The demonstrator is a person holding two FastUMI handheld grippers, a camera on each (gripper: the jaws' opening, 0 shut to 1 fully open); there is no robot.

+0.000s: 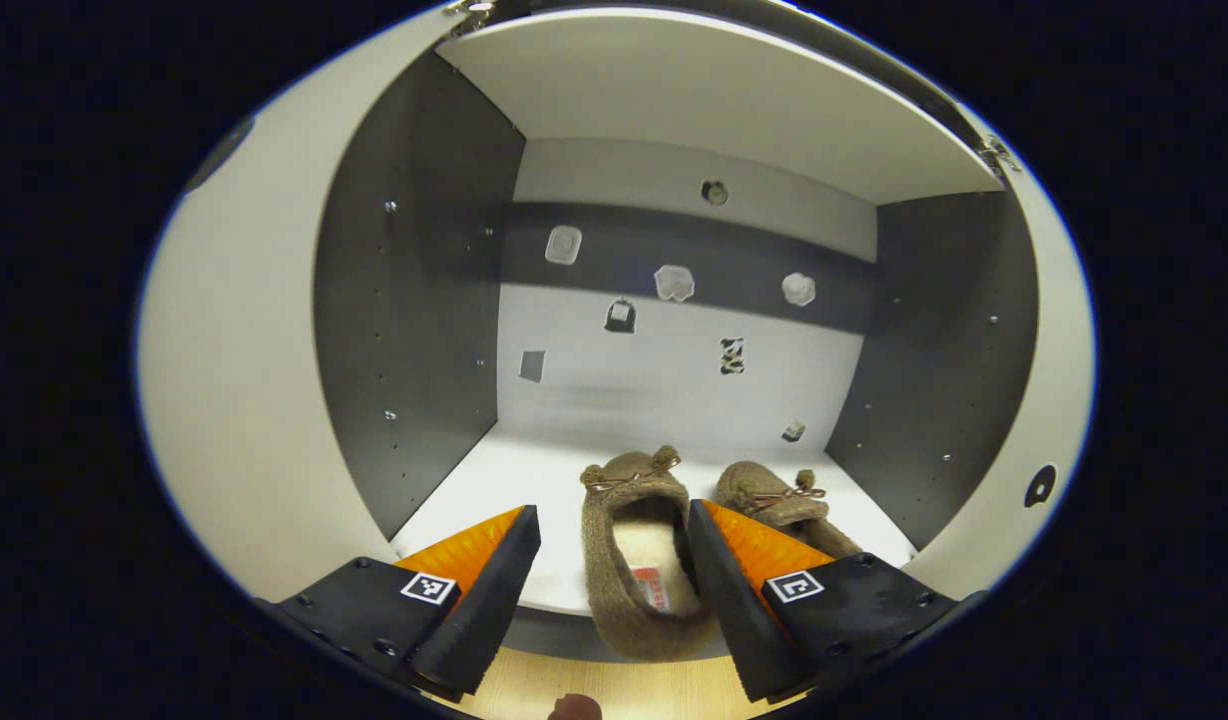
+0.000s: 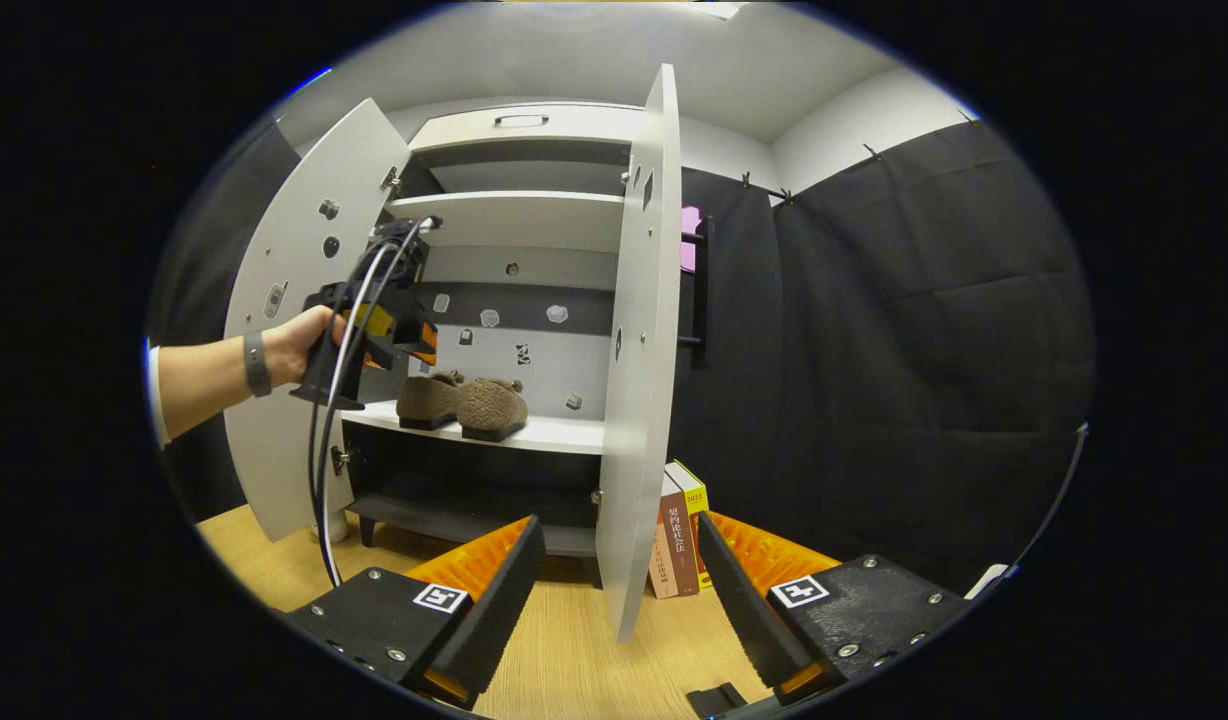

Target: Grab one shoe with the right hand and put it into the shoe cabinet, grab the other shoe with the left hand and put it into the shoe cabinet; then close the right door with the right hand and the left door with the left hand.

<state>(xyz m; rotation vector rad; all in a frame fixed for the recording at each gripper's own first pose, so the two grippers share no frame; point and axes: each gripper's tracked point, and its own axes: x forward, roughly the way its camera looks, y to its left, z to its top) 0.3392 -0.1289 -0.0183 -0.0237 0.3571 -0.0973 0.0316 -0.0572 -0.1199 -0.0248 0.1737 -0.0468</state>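
Observation:
Two brown fuzzy slippers stand side by side on the white shelf (image 1: 504,480) of the shoe cabinet. In the left gripper view the nearer slipper (image 1: 636,560) lies heel-first between the fingers of my left gripper (image 1: 614,590), which is open; its left finger stands clear of the slipper. The second slipper (image 1: 779,500) sits just to the right. The right gripper view shows both slippers (image 2: 429,398) (image 2: 492,405) on the shelf (image 2: 559,433), with a hand holding the left gripper (image 2: 414,345) above them. My right gripper (image 2: 614,590) is open and holds nothing, low before the right door (image 2: 639,350).
Both cabinet doors stand open; the left door (image 2: 294,330) swings out beside the hand. Books (image 2: 679,540) stand on the wooden floor (image 2: 564,650) right of the cabinet. A lower shelf (image 2: 474,520) lies under the slippers. Cables hang from the left gripper.

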